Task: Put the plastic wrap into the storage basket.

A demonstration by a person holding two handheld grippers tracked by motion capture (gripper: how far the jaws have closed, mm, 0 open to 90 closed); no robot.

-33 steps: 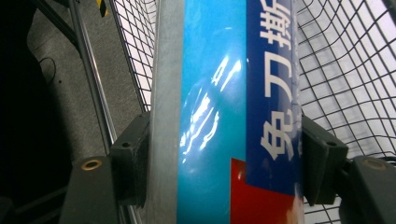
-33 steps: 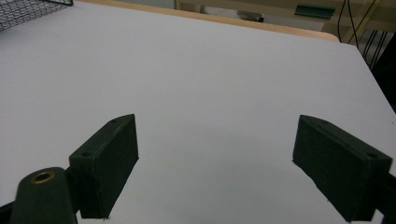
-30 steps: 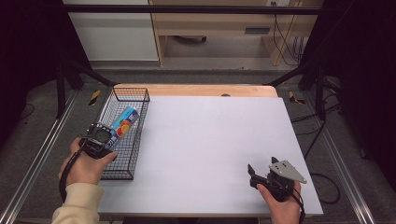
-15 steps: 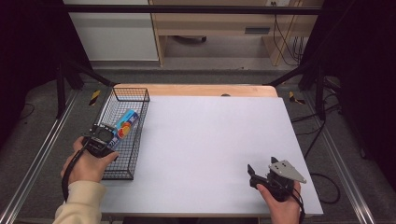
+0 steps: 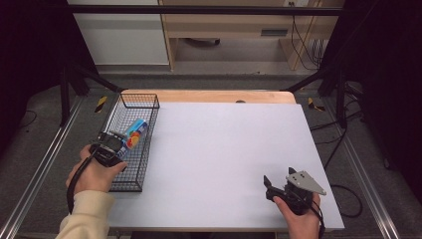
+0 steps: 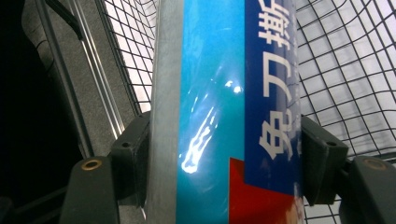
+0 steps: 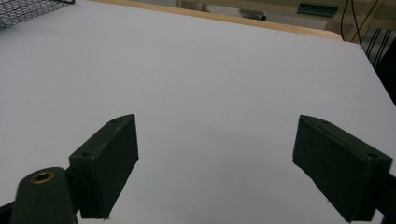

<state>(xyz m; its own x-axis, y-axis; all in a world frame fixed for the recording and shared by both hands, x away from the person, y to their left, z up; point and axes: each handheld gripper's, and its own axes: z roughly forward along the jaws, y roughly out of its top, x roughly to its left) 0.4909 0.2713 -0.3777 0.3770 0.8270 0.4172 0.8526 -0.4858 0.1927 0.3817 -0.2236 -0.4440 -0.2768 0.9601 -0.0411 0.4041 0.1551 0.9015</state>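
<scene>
Where basket (image 5: 144,149) walls hem can (image 5: 133,134).

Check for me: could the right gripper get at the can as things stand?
Probably not directly. The can sits in the basket on the far left, clamped by the left gripper; the right gripper is open, across bare table.
</scene>
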